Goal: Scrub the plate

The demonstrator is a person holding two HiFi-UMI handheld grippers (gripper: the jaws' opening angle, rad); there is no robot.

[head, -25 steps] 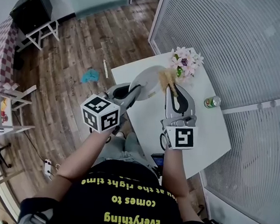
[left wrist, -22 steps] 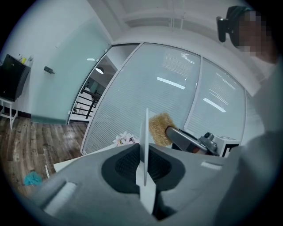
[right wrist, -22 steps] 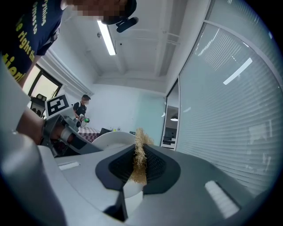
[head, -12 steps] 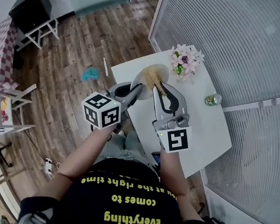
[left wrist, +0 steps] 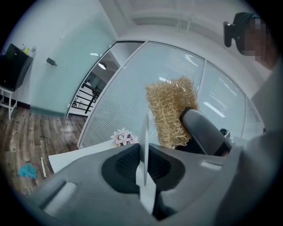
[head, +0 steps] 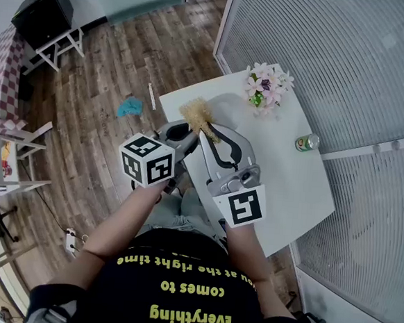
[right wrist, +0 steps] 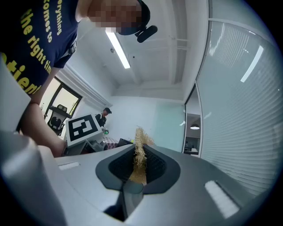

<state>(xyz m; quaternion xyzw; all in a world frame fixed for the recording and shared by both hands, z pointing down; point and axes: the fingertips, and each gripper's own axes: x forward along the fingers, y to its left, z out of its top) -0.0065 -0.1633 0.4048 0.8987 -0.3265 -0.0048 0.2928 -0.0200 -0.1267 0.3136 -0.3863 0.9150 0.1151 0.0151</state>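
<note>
Scrubbing underway: loofah [head: 195, 112] pinched by right gripper [right wrist: 139, 164] was swept from 1 to 11 o'clock across plate [left wrist: 144, 132] clamped by left gripper [left wrist: 142, 170]

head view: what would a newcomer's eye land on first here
First the straw-coloured scrubber pinched in the right claw, right beside the plate that the left claw grips on edge over the white table. Then the pink flowers at the table's far end.
</note>
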